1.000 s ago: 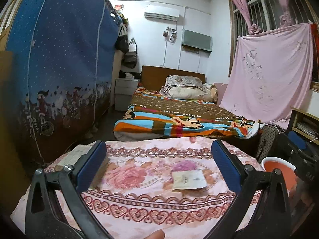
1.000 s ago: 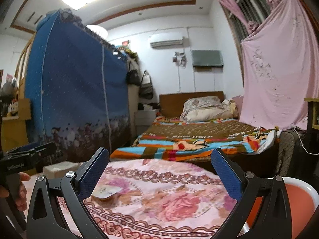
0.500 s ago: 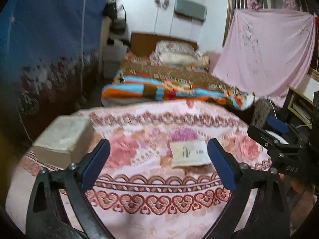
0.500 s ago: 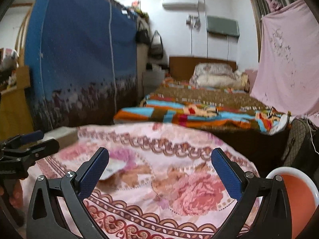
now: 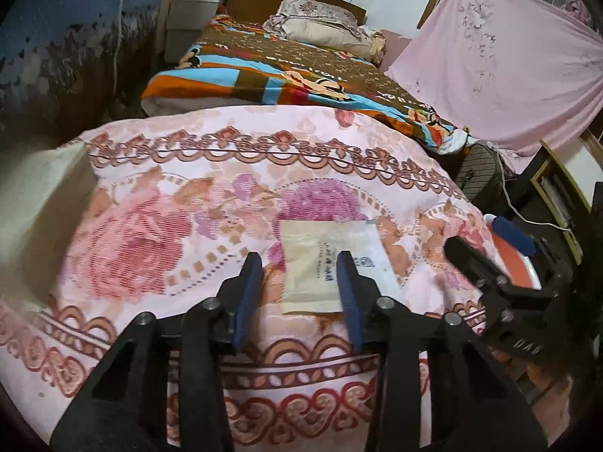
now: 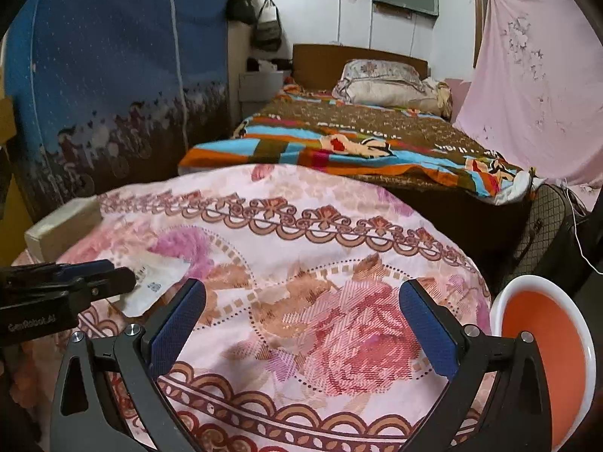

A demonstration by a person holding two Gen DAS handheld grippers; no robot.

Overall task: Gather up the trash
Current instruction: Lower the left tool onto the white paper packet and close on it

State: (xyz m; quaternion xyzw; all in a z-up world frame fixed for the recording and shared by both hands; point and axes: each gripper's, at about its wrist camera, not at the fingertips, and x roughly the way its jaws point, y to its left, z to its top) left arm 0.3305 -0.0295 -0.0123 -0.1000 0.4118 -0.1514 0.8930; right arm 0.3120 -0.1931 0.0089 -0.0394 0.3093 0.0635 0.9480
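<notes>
While closing: left gripper (image 5: 299, 277) over paper packet (image 5: 320, 263), tablecloth (image 5: 150, 233)

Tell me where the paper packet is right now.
The paper packet lies flat on the floral cloth, centre of the left wrist view, just ahead of the left tool.

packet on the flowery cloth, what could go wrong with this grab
The packet lies flat on the soft cloth, so the left gripper, whose jaws have just been closing, may pinch cloth or slide over it. The bowl sits past the cloth's edge, beside the open right gripper; a carry across could drop short.
</notes>
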